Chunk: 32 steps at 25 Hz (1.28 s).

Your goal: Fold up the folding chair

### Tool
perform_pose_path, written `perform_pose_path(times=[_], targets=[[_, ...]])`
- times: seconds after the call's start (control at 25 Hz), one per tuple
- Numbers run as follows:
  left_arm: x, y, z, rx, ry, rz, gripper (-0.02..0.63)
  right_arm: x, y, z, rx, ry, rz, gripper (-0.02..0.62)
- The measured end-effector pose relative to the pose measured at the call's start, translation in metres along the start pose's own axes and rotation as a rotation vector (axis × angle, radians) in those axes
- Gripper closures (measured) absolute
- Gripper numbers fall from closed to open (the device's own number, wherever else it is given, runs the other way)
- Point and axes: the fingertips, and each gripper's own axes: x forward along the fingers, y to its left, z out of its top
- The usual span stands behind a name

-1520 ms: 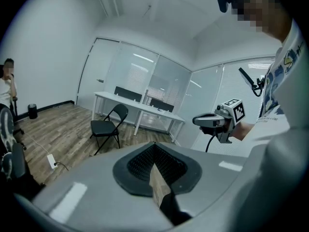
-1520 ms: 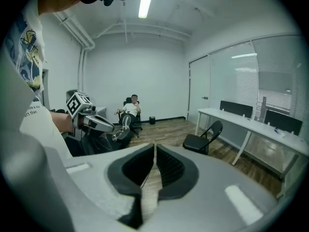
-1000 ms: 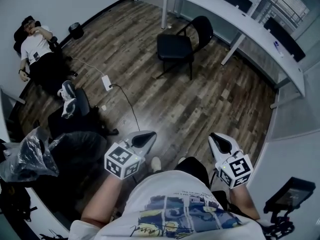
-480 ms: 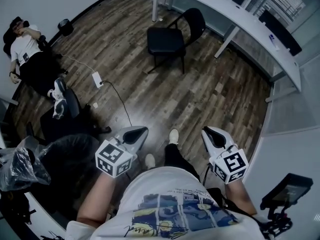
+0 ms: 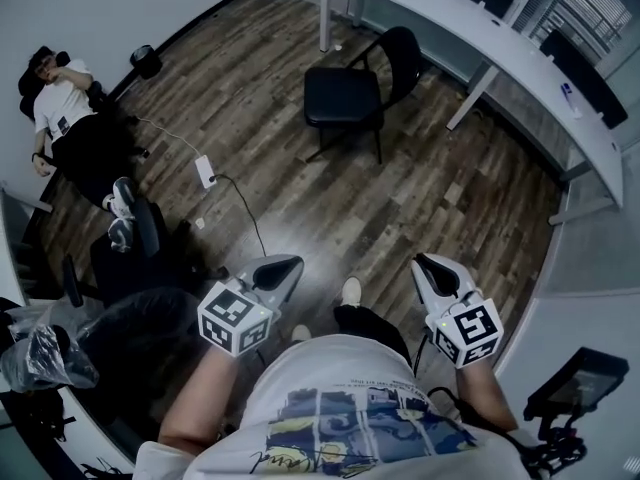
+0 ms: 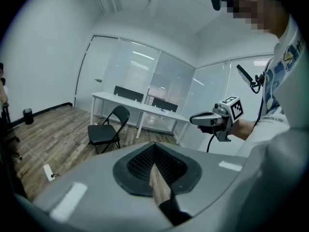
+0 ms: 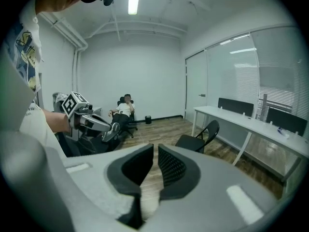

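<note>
The left gripper (image 5: 283, 266) has its jaws pressed tight together. Nothing is in them. The right gripper (image 5: 427, 264) has its jaws a tiny bit apart, with just a thin gap. Nothing is in that gap, and only the floor shows through it. Both grippers are held out low in front of the person who holds them, well apart from each other, and they touch nothing.

The folding chair (image 5: 345, 98) is far from both grippers, across the room. It is black and it stands open on its legs. Its back is turned to a long white table (image 5: 470, 30) just behind it.

The wooden floor (image 5: 420, 198) is made of brown planks. A white power strip (image 5: 207, 171) lies on it to the left, with a dark cable running from it. At the far left another person (image 5: 62, 96) leans back in a black office chair. A small black bin (image 5: 147, 61) stands by the wall near them. Close by on the near left is a clear plastic bag (image 5: 40, 353). The walls are white, and behind the table are glass walls with blinds.
</note>
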Motion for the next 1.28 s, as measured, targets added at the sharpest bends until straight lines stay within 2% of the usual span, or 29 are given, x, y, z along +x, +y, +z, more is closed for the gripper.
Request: perform_pose_path(times=[0.24, 0.6, 0.88, 1.08, 1.28], targets=[[0.062, 0.006, 0.037, 0.001, 0.003, 0.019, 0.606, 0.018, -0.068, 0.008, 0.011, -0.003, 0.023, 0.574], [0.133, 0.007, 0.070, 0.002, 0.028, 0.052, 0.606, 0.025, -0.156, -0.001, 0.049, 0.008, 0.021, 0.569], [0.161, -0.006, 0.080, 0.025, 0.041, 0.053, 0.606, 0.016, -0.188, -0.010, 0.072, -0.008, 0.010, 0.557], [0.159, 0.003, 0.090, 0.046, 0.050, 0.076, 0.606, 0.025, -0.186, -0.010, 0.093, -0.029, 0.023, 0.557], [0.176, -0.003, 0.094, 0.069, 0.058, 0.046, 0.606, 0.019, -0.201, -0.013, 0.107, -0.040, -0.008, 0.557]])
